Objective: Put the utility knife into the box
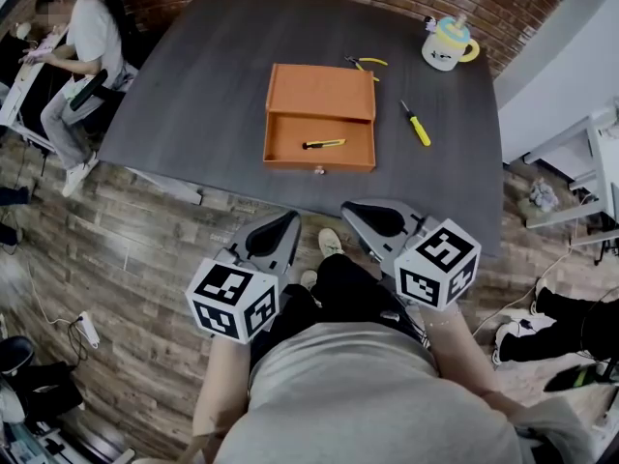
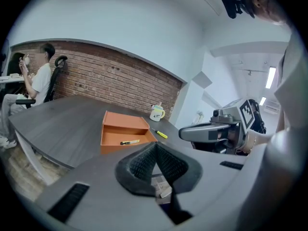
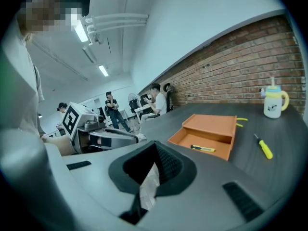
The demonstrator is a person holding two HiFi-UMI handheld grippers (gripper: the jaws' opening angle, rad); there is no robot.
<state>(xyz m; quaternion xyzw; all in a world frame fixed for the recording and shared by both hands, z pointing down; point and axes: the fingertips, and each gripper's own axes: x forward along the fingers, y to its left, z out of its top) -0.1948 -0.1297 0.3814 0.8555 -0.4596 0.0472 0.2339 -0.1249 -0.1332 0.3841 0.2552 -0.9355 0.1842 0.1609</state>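
Observation:
An orange box (image 1: 320, 92) sits in the middle of the dark table (image 1: 193, 85). A yellow and black utility knife (image 1: 324, 144) lies in its open near compartment, and it also shows in the left gripper view (image 2: 129, 142) and the right gripper view (image 3: 202, 148). My left gripper (image 1: 286, 222) and right gripper (image 1: 354, 211) hang side by side off the table's near edge, close to my body and well short of the box. The jaws of both are shut with nothing between them. In its own view each gripper's pads meet at the tip, left gripper (image 2: 155, 146) and right gripper (image 3: 155, 144).
A yellow-handled screwdriver (image 1: 417, 124) lies right of the box. Yellow-handled pliers (image 1: 366, 64) lie behind it, and a mug (image 1: 447, 44) stands at the far right corner. A seated person (image 1: 82, 51) is off the table's left end. A brick wall runs behind.

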